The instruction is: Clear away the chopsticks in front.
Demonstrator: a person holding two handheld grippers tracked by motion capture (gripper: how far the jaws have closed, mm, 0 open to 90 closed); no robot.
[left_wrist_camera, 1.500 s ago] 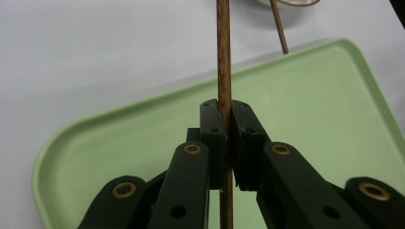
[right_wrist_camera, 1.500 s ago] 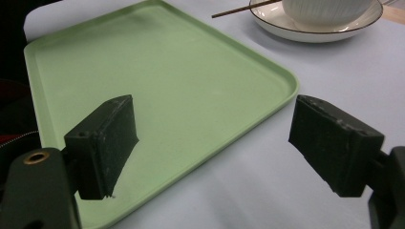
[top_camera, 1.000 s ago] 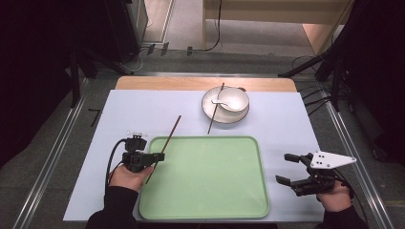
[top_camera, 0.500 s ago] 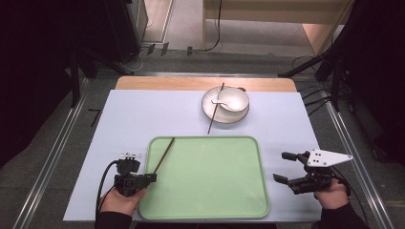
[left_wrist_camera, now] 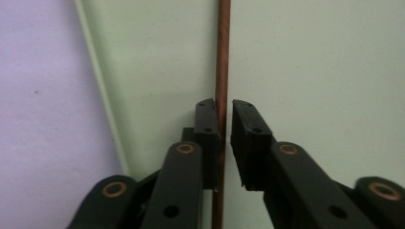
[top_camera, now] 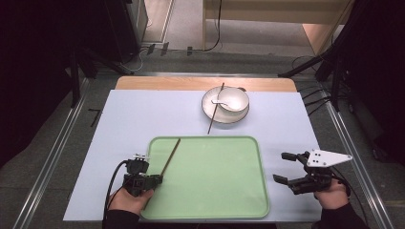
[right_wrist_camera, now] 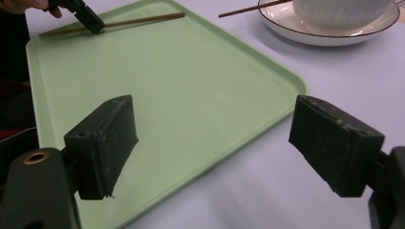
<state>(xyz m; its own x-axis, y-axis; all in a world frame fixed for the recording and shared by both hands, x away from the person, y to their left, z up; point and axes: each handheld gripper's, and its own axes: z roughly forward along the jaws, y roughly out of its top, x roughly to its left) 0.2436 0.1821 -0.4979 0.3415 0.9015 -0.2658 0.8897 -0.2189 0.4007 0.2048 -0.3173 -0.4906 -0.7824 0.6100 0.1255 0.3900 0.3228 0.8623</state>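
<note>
We see a brown chopstick (top_camera: 170, 156) lying slantwise on the left part of the green tray (top_camera: 224, 200), its far tip near the tray's top-left corner and its near end running down to the left gripper (top_camera: 157, 180). In the left gripper view the chopstick (left_wrist_camera: 222, 52) passes straight between the two black jaws; it touches the left jaw, while a thin gap shows on the other side, so the jaws are narrow but we cannot tell whether they actually clamp it. The left hand (top_camera: 129, 200) sits at the tray's left edge.

The tray rests on a pale sheet (top_camera: 124, 124) covering the table. Beyond the tray, well apart, a second chopstick (top_camera: 216, 109) leans across a white bowl (top_camera: 225, 103) standing on a saucer (top_camera: 224, 117), with a white spoon (top_camera: 220, 102) inside the bowl.

The right gripper (top_camera: 285, 167) hovers just beside the tray's right edge, its jaws spread wide and holding nothing; in the right gripper view, the tray (right_wrist_camera: 157, 81) lies between them.
</note>
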